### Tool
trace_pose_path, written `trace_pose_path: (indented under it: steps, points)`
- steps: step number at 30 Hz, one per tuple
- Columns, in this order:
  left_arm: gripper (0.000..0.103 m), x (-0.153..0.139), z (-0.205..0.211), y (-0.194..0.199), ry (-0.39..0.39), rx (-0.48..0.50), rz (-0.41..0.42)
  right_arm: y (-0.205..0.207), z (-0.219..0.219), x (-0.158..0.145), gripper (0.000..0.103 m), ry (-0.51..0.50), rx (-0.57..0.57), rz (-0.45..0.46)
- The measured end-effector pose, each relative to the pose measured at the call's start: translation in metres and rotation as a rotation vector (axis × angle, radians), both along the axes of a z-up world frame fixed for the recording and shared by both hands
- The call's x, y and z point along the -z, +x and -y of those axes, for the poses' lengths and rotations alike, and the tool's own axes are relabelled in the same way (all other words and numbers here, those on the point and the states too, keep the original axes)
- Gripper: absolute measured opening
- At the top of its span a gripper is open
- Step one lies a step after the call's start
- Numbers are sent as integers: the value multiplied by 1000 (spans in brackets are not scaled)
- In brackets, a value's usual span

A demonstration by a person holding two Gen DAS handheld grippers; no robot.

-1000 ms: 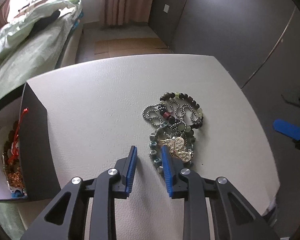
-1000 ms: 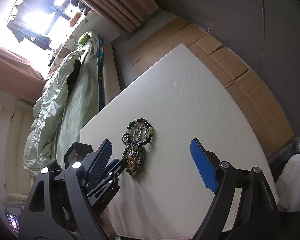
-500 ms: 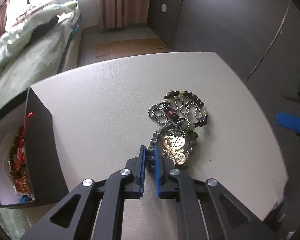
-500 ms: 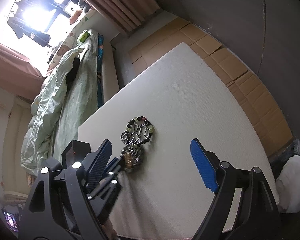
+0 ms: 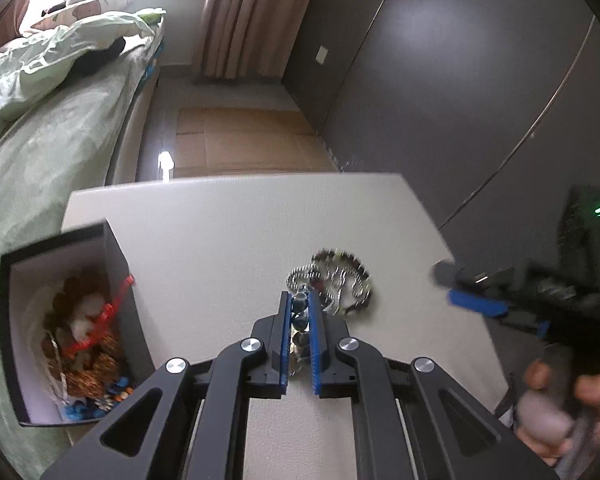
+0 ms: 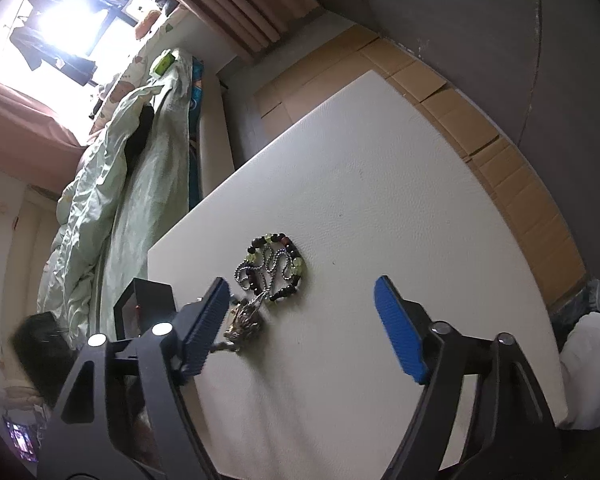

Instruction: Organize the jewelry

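Note:
My left gripper (image 5: 299, 308) is shut on a grey-green beaded bracelet (image 5: 299, 312) and has it lifted off the white table (image 5: 220, 232). A gold leaf ornament hangs with the bracelet (image 6: 246, 318). A dark beaded bracelet and a silver ball chain (image 5: 340, 280) lie tangled on the table just beyond; they also show in the right wrist view (image 6: 274, 266). My right gripper (image 6: 300, 316) is wide open and empty above the table, right of the pile.
A black open box (image 5: 112, 264) with several jewelry pieces and a red cord inside stands at the table's left edge, also in the right wrist view (image 6: 152, 294). A bed with green bedding (image 5: 40, 120) lies to the left. Cardboard covers the floor beyond.
My left gripper closed on the grey-green beaded bracelet and lifted it with the gold ornament away from the pile. My right gripper stayed open and almost still.

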State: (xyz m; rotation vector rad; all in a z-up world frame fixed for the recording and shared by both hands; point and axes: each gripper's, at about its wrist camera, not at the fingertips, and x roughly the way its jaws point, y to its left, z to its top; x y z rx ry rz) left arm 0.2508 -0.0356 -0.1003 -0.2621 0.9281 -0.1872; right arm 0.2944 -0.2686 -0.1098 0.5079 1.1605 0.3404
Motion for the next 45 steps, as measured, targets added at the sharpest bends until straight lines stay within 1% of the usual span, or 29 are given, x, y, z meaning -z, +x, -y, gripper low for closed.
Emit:
trace_pose_path:
  steps: [3, 8, 11, 15, 19, 22, 23, 24, 26, 27, 28, 29, 30, 32, 35, 41, 45]
  points:
    - [6, -11, -5, -1, -19, -2, 24, 5, -11, 7, 62, -15, -22, -12]
    - [6, -28, -15, -5, -51, 2, 57, 20, -30, 19, 43, -60, -52, -29]
    - [6, -38, -20, -7, -65, 8, 78, 30, -40, 27, 39, -92, -63, -35]
    - [6, -50, -24, -5, -94, 15, 104, 38, -50, 33, 38, -125, -78, -32]
    - [6, -63, -26, -2, -117, 25, 129, 45, -62, 34, 38, -178, -95, -10]
    - [6, -71, -27, 0, -127, 33, 145, 50, -72, 39, 35, -225, -110, -12]
    - [6, -73, -28, 1, -130, 34, 150, 50, -75, 39, 31, -246, -111, 0]
    - [6, -75, -28, 1, -133, 34, 155, 52, -78, 40, 30, -267, -111, -5]
    - [6, -80, -30, 2, -139, 29, 164, 52, -84, 40, 20, -319, -116, 8]
    - [6, -82, -31, 1, -141, 27, 168, 52, -87, 41, 18, -344, -120, 13]
    - [6, -83, -32, 1, -143, 25, 172, 52, -89, 41, 8, -356, -130, 20]
    - [6, -86, -33, -1, -144, 22, 178, 52, -91, 42, 8, -334, -151, 11]
    - [6, -88, -33, -3, -145, 19, 183, 51, -91, 42, 8, -342, -154, 12]
    - [6, -94, -34, -8, -144, 16, 197, 49, -90, 40, 8, -339, -151, 14]
    - [6, -105, -33, -17, -143, 16, 223, 45, -86, 32, 8, -304, -147, 31]
    - [6, -126, -30, -34, -141, 14, 273, 28, -73, -1, 8, -218, -138, 106]
    - [6, -140, -19, -42, -105, 25, 296, 17, -67, -17, 8, -191, -138, 146]
